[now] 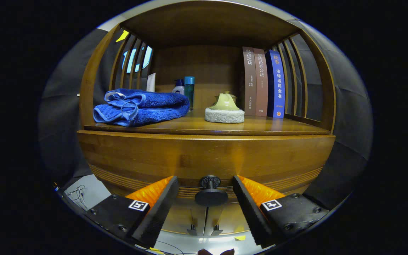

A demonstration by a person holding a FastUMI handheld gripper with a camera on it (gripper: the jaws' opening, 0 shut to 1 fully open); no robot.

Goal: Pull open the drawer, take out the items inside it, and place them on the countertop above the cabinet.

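I have the gripper (205, 203) spread wide in front of the wooden cabinet (204, 156), its two fingers apart and gripping nothing. The dark round knob (210, 193) of the drawer (204, 161) sits between the fingers, roughly midway, with a clear gap on each side, so neither finger touches it. The drawer front looks flush with the cabinet, so I take it as closed, and I cannot see what is inside. Above the drawer, beyond the fingers, is the surface (278, 127) of the cabinet. On it, to the left, lies a folded blue towel (140, 106); behind the towel stand two small bottles (186, 88). Near the middle sits a pale green teapot-like piece (225, 102) on a round white pad (224, 115). To the right of that, three books (264, 83) stand upright against the slatted side.
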